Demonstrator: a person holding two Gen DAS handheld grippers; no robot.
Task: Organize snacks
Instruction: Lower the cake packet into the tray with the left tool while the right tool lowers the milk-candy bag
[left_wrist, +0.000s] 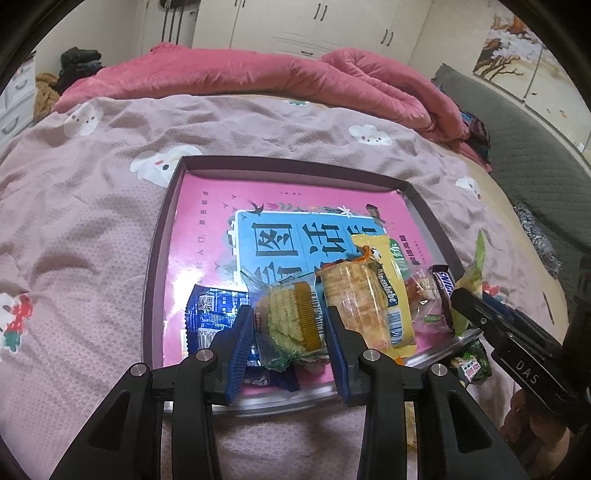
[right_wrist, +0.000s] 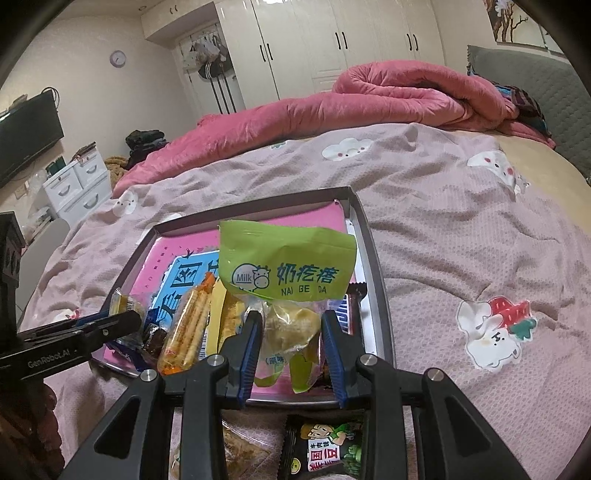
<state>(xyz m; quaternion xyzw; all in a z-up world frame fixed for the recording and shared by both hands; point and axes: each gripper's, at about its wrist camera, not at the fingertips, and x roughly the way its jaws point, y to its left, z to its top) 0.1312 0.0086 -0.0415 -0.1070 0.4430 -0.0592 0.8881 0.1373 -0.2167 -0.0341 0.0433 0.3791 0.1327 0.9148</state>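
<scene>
Bedroom scene: a bed (left_wrist: 92, 206) with a mauve cover printed with white bunnies is filling both views, and a shallow dark-rimmed tray (left_wrist: 157, 236) is lying on it, lined with a pink and blue printed sheet (left_wrist: 207, 236).

Several snacks are sitting at the near end of the tray. From the left wrist view, the left gripper (left_wrist: 290, 325) is closing its blue pads on a small cake (left_wrist: 291, 317) in a clear wrapper, holding it just over the near end of the tray. Touching the cake on the left, a blue packet (left_wrist: 210, 314) is lying flat. On the right, a clear pack of orange crackers (left_wrist: 354, 299) is leaning against a yellow packet (left_wrist: 391, 288), with a dark chocolate bar (left_wrist: 443, 284) beyond them by the tray's right rim.

From the right wrist view, the right gripper (right_wrist: 291, 332) is pinching the clear lower part of a green milk-snack bag (right_wrist: 284, 258), its jaws narrowed on it. The bag is standing upright above the tray's near right corner, its green top rising over the fingers.

Outside the tray, on the cover near the front edge, a dark green bean packet (right_wrist: 325, 450) and a clear pack (right_wrist: 240, 450) of pale snacks are lying side by side.

Farther back, a rumpled pink quilt (right_wrist: 332, 107) is stretching across the bed, with white wardrobes (right_wrist: 332, 37) behind it.
</scene>
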